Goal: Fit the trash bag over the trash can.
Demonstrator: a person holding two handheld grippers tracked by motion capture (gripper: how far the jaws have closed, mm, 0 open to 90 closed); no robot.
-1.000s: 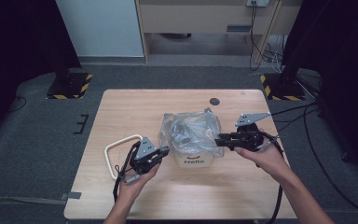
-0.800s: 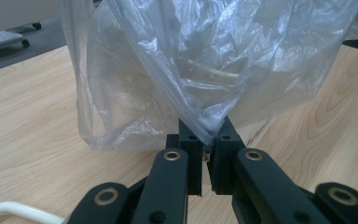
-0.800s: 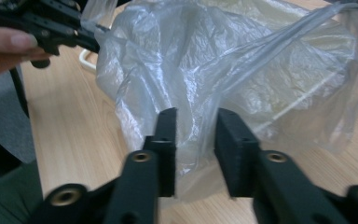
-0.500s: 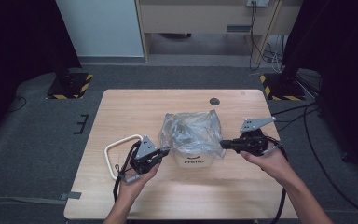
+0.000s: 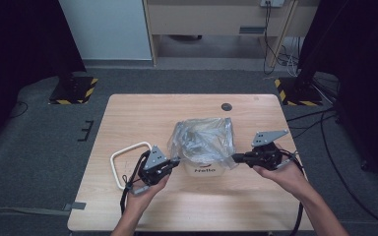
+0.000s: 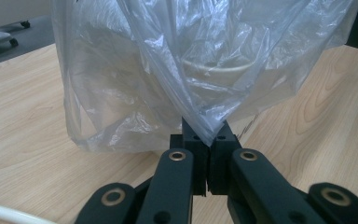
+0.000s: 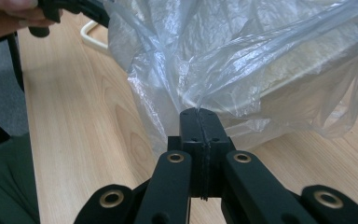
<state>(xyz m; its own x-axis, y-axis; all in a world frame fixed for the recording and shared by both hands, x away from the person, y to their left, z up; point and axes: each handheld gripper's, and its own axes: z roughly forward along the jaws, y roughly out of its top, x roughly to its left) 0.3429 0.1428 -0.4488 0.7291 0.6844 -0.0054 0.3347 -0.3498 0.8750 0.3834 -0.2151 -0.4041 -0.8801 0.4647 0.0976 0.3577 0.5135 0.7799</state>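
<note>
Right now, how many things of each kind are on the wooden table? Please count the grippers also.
Clear crinkled plastic bag: 1
White bin with "Hello" printed on it, inside the bag: 1
White rounded-square plastic frame: 1
Small dark round disc: 1
Hand-held black grippers, left gripper and right gripper, jaws shut on the bag: 2
Total: 6
</note>
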